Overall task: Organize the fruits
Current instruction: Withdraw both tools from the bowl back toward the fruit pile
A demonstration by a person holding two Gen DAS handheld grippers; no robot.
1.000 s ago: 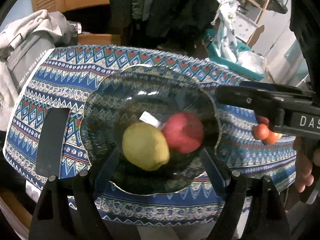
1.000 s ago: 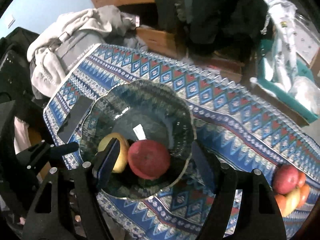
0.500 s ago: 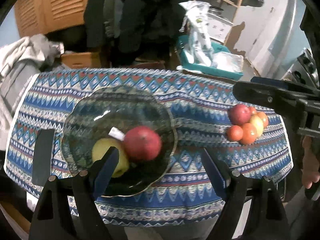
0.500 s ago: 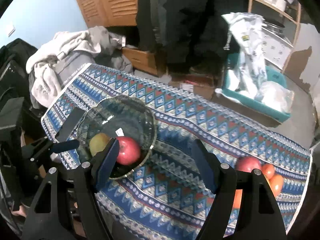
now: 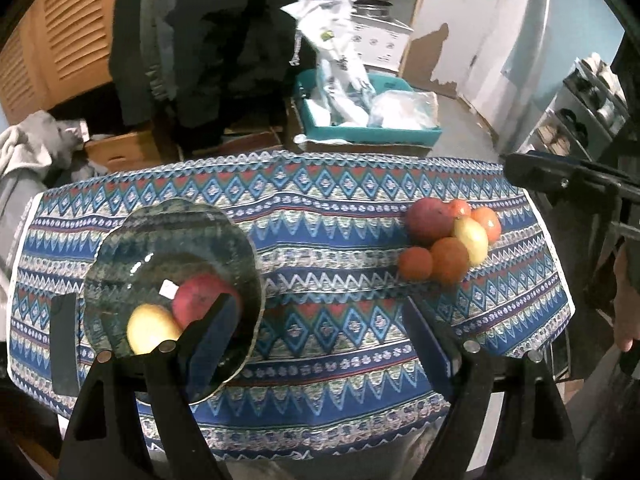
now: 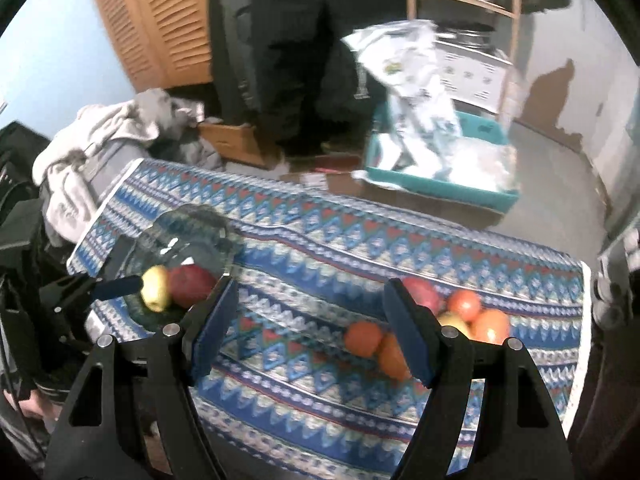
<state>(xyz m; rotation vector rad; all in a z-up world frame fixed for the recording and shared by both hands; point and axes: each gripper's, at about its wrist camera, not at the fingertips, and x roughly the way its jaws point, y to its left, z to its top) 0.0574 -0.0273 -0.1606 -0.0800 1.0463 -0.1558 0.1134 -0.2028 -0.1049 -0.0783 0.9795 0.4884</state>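
Cluttered domestic room: louvred wooden doors, dark hanging garments, a heap of grey clothing and a teal plastic tray of white bags (image 5: pixel 370 120) on the floor beyond the worktop. Covering the worktop is a blue, red and white zigzag-patterned cloth (image 5: pixel 328 280).

Landmark: the scalloped, dark clear-glass bowl (image 5: pixel 120 240) at the cloth's left end. Inside it lie one yellow apple-like fruit (image 5: pixel 150 328) and one red apple (image 5: pixel 200 300), touching each other, with a small white tag (image 5: pixel 169 289) just behind them. Well to the right of the bowl, near the cloth's far end, sits the unsorted cluster of loose fruit (image 5: pixel 450 240): one large red apple, one yellow fruit and several orange-red round fruits, all touching. A flat black rectangular object (image 5: pixel 63 344) lies just left of the bowl.

Left tongs (image 5: pixel 316 344): parted wide, empty, above the cloth between bowl and cluster. Right tongs (image 6: pixel 308 324): likewise parted and empty, the right-hand pad overlapping the cluster in the right wrist view.

Handling judgement: the fruits appear firm, smooth-skinned, moderately light and liable to roll. Each is best taken across its widest girth, starting from the edge of the cluster so its neighbours are not scattered. The glass bowl is fragile; fruit should be lowered in, not dropped.

Writing: none legible on the tag, the bags or either tool in these views.
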